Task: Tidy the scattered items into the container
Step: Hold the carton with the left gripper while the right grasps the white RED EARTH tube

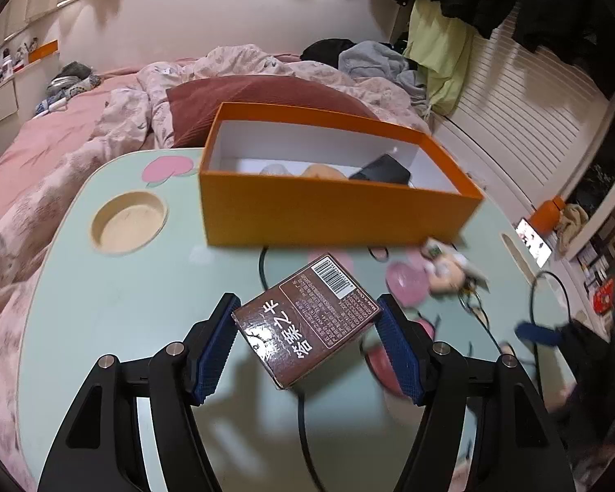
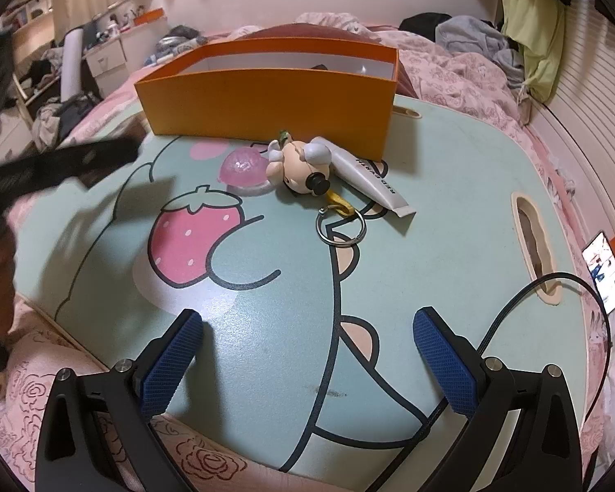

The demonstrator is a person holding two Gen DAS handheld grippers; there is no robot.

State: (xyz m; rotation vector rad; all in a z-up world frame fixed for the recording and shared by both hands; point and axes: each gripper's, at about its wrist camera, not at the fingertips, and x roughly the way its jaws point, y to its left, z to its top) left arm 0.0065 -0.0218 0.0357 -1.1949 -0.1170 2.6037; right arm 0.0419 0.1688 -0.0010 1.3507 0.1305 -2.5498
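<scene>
My left gripper is shut on a brown box with a barcode and held tilted above the mint table, its pads pressing the box's two sides. Behind it stands the open orange container, with a black item and a peach-coloured thing inside. In front of the container lie a doll keychain with its ring, a pink jelly ball and a white tube. My right gripper stands open over the table's near part, with nothing between its fingers.
The table rests on a bed with pink bedding. It has a round cup recess at the left and a slot at the right. A black cable runs over the right edge. A lit phone lies beyond it.
</scene>
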